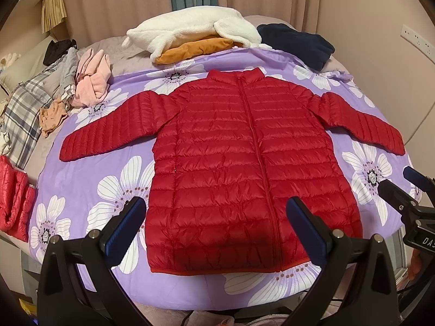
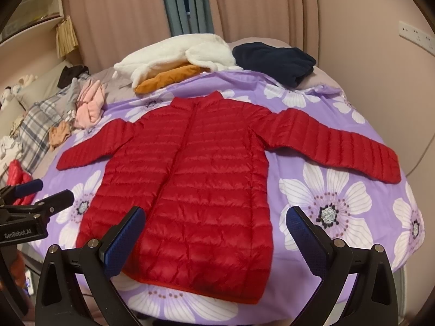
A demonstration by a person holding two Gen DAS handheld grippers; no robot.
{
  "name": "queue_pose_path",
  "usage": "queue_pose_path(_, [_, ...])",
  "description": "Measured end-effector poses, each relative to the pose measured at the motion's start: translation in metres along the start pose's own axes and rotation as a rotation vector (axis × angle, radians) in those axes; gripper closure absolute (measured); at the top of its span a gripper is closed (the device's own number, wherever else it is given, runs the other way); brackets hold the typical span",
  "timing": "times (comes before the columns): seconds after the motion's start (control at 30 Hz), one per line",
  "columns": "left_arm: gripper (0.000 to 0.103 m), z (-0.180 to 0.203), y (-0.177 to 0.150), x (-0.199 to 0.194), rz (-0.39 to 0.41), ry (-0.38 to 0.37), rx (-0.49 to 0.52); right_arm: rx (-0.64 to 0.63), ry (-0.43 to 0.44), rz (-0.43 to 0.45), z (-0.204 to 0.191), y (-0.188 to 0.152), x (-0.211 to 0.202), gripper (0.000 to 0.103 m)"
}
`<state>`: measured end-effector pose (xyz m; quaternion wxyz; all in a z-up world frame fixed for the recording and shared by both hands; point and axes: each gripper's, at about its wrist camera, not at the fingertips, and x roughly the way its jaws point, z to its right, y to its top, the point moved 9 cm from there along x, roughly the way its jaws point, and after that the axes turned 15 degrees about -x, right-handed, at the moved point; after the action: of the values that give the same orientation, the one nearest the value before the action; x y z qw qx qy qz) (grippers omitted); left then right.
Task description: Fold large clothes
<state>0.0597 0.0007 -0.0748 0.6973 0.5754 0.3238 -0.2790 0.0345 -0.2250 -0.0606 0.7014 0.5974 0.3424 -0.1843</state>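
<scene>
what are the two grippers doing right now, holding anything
Left gripper: open, holding nothing, above the jacket hem.
Right gripper: open, holding nothing, also above the hem.

Left gripper: fingers spread wide, nothing held between them. Blue ribbed pads are seen on the inner faces, black housings below. Tips are raised and pointed forward, level with each other.

Right gripper: likewise spread wide, nothing gripped. Blue pads are turned inward.

The two are held side by side, apart, not touching. From the left wrist view, the right gripper is seen at the right edge; from the right wrist view, the left gripper at the left edge. No hand or sleeve is seen.
</scene>
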Motion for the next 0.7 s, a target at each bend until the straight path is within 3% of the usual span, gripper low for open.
queue_pose_path(0.7, [0.000, -0.0013, 0.0027, -0.0016, 0.000, 0.000, 0.001, 0.000, 0.001, -0.001, -0.0013, -0.0004, -0.0002, 0.001])
